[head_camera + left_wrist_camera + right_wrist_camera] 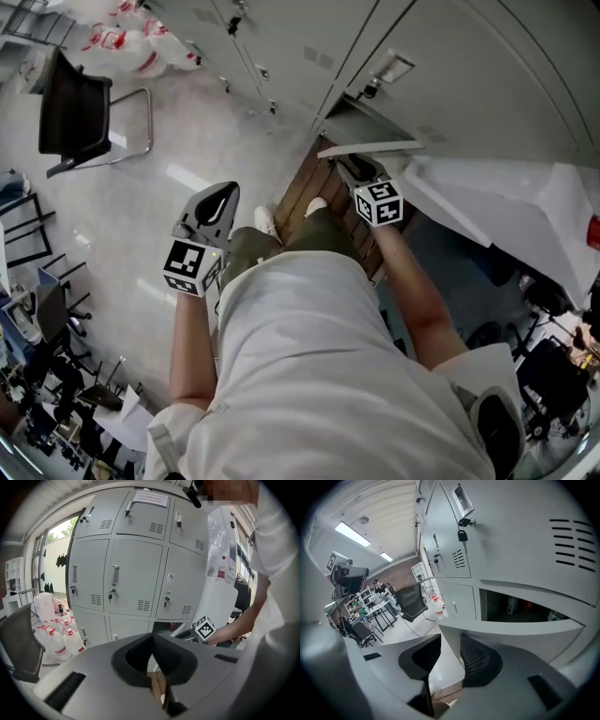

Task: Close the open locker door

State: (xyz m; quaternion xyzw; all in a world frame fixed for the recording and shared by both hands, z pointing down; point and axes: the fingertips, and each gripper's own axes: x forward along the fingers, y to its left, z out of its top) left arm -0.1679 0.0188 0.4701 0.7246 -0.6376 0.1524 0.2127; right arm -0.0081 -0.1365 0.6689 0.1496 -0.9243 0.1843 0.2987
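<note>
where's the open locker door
Head view, right of centre: the open locker door juts from the lockers' bottom row, its edge between the right hand-held gripper's jaws.

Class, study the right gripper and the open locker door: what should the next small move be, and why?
Probably close the right gripper on the locker door. The door's edge already lies between the open jaws, and the door stands swung out from its dark compartment, so a grip likely comes before any push.
</note>
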